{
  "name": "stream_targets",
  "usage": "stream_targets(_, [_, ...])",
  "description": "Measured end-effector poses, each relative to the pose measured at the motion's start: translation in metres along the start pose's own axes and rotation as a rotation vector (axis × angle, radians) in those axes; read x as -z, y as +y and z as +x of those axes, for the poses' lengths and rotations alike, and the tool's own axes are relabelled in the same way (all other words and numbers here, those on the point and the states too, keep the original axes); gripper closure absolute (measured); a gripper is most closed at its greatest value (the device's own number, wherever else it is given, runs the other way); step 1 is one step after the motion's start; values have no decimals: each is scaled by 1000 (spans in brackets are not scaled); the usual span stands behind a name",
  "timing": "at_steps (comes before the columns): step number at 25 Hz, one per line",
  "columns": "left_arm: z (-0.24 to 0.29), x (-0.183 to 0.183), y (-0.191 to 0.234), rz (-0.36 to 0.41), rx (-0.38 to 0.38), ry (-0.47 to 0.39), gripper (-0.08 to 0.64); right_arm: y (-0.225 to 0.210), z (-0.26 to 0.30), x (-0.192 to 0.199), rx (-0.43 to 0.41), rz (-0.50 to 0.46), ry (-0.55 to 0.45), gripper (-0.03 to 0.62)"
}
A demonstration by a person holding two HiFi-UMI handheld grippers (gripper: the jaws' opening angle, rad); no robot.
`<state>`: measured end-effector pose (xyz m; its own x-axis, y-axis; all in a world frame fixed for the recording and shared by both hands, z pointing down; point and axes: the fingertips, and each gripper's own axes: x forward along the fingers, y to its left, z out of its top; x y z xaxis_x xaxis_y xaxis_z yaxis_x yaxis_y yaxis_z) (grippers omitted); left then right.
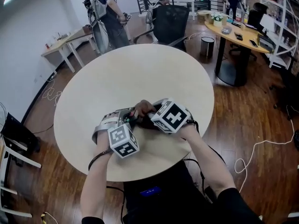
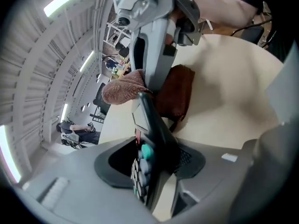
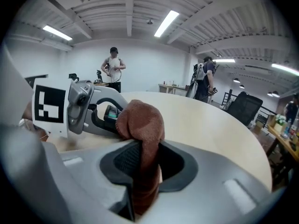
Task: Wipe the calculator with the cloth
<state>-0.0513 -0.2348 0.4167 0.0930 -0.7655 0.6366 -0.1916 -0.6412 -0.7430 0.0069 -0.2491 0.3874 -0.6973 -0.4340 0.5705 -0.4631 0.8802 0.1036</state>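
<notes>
Left gripper view is showing the left tool (image 2: 156,169) pinching the calculator (image 2: 148,141) on its edge. The keys are facing the picture's left and the screen end is poking out past the jaws. Right gripper view is showing the right tool (image 3: 142,164) squeezing the brown cloth (image 3: 140,122) tight, with a wad bunching up above the jaws. That wad looks to be pressing right against the calculator's far end. In the head view both tools are meeting nose to nose over the near part of the round desk (image 1: 131,73).
</notes>
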Motion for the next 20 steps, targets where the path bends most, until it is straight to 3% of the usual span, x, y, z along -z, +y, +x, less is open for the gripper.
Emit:
stream_targets(7, [-18,0,-9,-206,195,-163,289,-7,-3,13,13,18,6,503])
stream_targets(14, [-34,-7,-20,-226,257,-229,238,7,-3,13,-21,16,3,502])
stream_targets(20, [-50,11,-22,-347,343,-346,195,6,-10,14,-14,22,-20,503])
